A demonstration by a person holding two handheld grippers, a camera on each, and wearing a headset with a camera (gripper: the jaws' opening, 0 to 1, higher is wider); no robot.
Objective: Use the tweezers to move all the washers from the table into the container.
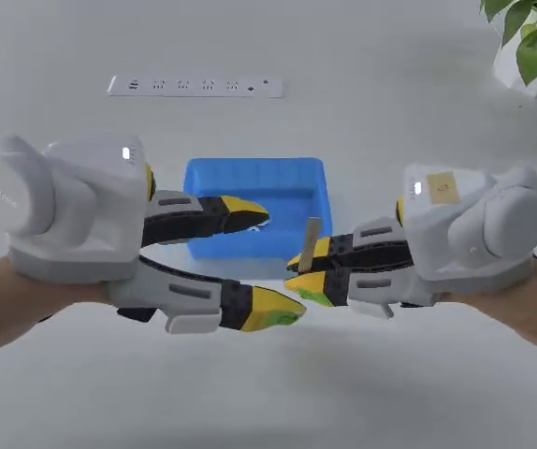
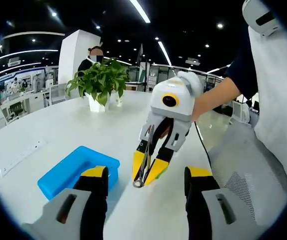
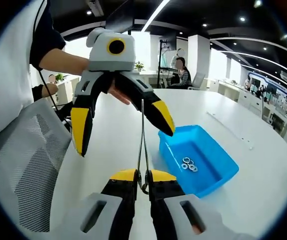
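The right gripper [image 1: 308,269] is clamping the tweezers [image 3: 142,135] between its closed jaws. The two thin arms are lying almost together. Whether anything is sitting between their tips is too fine to tell. The left gripper [image 1: 270,264] is hanging wide open just to the left, holding nothing.

Both are hovering over the table [image 1: 268,393] on the near side of the blue container [image 1: 250,173]. A small cluster of washers [image 3: 189,164] is lying on the container's floor. I cannot tell whether any are waiting on the table.

This is looking like a pause between picks, so the care is going into the tweezers' seating. The arms are thin, smooth metal and are likely to be twisting in the jaws if squeezed unevenly. The right jaws should be easing just enough for the arms to be springing apart, without letting them slide.

For a pick, the tips should be coming down at a shallow angle and pinching across a washer's rim. The lift should be going slowly. Over the container, the release should be happening low, since a washer is likely to be bouncing or rolling out. The left gripper should be keeping clear of the tips, perhaps steadying the container's near wall.
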